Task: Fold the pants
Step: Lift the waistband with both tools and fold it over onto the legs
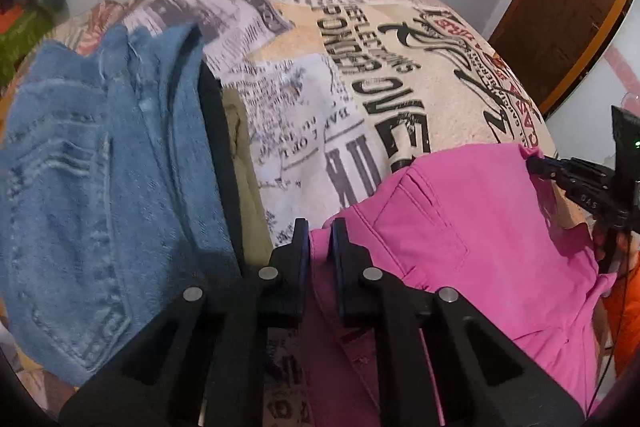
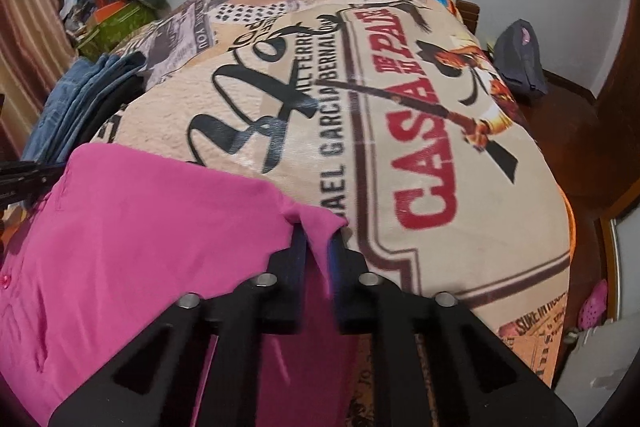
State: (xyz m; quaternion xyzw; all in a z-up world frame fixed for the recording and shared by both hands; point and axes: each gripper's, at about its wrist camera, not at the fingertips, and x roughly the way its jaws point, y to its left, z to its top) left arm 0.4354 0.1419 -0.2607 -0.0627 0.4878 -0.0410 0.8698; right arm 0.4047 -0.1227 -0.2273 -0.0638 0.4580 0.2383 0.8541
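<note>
Pink pants (image 1: pixel 460 227) are pinched at opposite edges by left gripper (image 1: pixel 319 227) and right gripper (image 2: pixel 319 235), with folded jeans (image 1: pixel 100 167) stacked at nine o'clock on the printed blanket (image 1: pixel 360 75).

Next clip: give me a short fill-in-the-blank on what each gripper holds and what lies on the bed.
1. Both the left gripper and the right gripper are shut on the ____ pants.
2. The folded jeans are ____ in colour.
3. On the printed blanket, the large red word reads ____.

Missing words: pink; blue; CASA
</note>
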